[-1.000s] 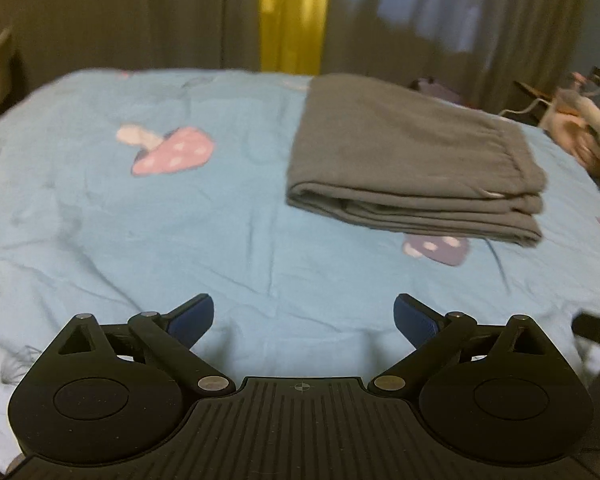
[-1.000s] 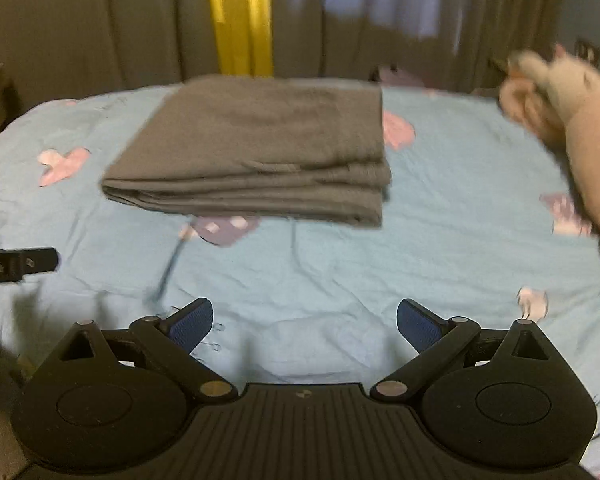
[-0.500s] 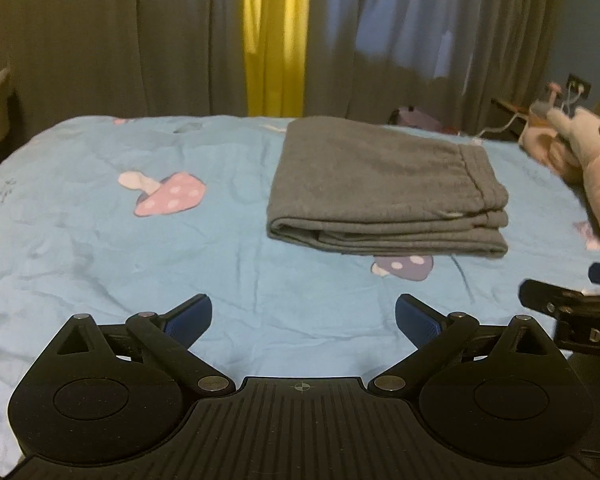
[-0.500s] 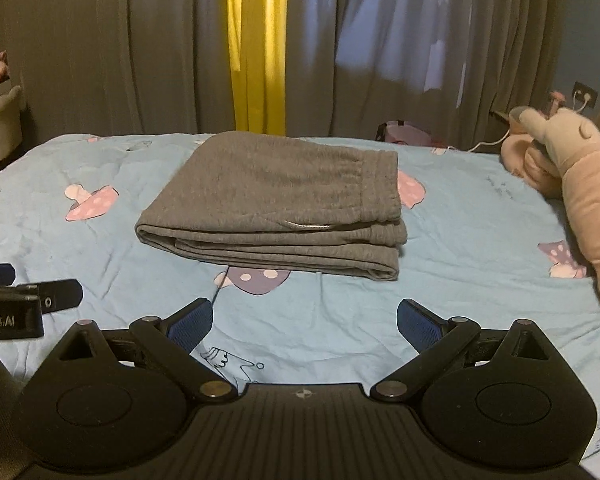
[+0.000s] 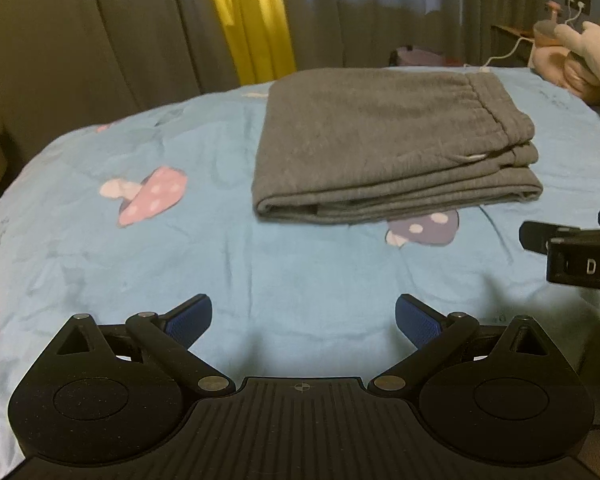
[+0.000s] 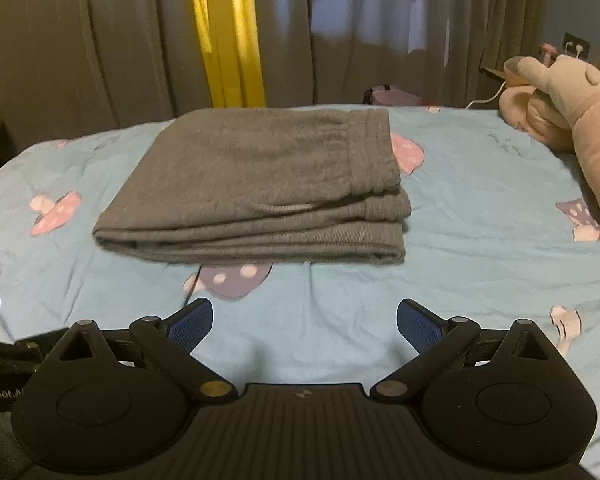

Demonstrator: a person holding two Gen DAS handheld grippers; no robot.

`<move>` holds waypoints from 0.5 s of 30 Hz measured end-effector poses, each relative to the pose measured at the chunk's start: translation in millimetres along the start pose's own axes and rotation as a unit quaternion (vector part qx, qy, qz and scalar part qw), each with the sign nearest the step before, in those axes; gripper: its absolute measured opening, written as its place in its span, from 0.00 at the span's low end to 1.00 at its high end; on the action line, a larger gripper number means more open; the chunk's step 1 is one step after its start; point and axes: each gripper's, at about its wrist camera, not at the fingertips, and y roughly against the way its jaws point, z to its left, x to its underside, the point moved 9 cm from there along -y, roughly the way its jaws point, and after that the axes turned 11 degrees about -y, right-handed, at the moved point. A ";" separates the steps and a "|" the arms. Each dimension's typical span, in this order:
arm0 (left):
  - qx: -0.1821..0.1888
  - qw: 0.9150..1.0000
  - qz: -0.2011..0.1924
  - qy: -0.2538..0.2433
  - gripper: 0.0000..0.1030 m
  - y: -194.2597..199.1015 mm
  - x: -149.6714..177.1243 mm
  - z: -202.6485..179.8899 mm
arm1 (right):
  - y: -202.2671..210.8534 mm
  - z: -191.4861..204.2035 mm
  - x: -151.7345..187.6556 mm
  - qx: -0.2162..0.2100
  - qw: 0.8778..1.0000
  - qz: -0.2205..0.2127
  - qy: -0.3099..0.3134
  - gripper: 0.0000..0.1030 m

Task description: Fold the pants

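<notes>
a: left wrist view first. what do you get?

b: the left gripper (image 5: 303,316) hangs over the near part of the blue bedsheet (image 5: 100,264), jaws wide apart, nothing between the blue pads (image 5: 190,320). the grey pants (image 5: 388,144) lie further off, slightly right of centre, as a flat stack of several layers, waistband at the right end. a purple mushroom print (image 5: 424,228) pokes out from under the near edge. the right gripper (image 5: 572,256) shows at the right margin, low and clear of the cloth.

a: anything else there?

b: a pink plush toy (image 5: 588,56) at the far right, grey curtains (image 5: 100,20) beyond the bed with a yellow strip (image 5: 252,16).

a: and the right wrist view?

b: the right gripper (image 6: 305,318) is likewise spread open and empty, well apart from the pants (image 6: 260,176), which sit at centre, far of the pads. the folded edge faces left, the waistband right. the stack looks squared, no leg trailing out. a bit of the left gripper (image 6: 4,356) shows at the near left edge.

a: so which step is this?

b: i judge the folding itself is finished; neither tool touches the cloth. what remains, if anything, is a light press on the top layer, or just drawing both tools off without snagging the near edge.
</notes>
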 end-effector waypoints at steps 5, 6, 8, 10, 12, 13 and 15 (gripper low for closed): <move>0.000 1.000 -0.024 0.006 0.99 -21.2 -15.1 -1.3 | -10.6 -0.5 -17.6 -0.022 0.999 -0.044 0.002 0.96; -0.001 1.000 -0.027 0.011 0.99 -26.0 -17.4 -0.1 | -13.8 0.7 -19.6 -0.029 0.998 -0.048 0.004 0.96; -0.006 0.999 -0.032 0.020 0.99 -35.0 -22.1 2.9 | -19.1 2.4 -24.0 -0.039 0.998 -0.055 0.003 0.96; -0.007 0.999 -0.035 0.026 0.99 -44.8 -26.1 5.0 | -24.9 2.7 -26.6 -0.038 0.997 -0.062 0.002 0.96; -0.001 0.999 -0.039 0.029 0.99 -53.9 -30.2 5.2 | -32.0 2.4 -28.0 -0.036 0.998 -0.059 0.001 0.96; 0.001 0.999 -0.044 0.027 0.99 -57.9 -32.3 4.6 | -35.3 1.5 -28.5 -0.031 0.998 -0.058 0.002 0.96; 0.001 0.999 -0.049 0.024 0.99 -64.3 -35.8 3.7 | -42.6 -1.2 -29.4 -0.018 0.998 -0.053 0.000 0.96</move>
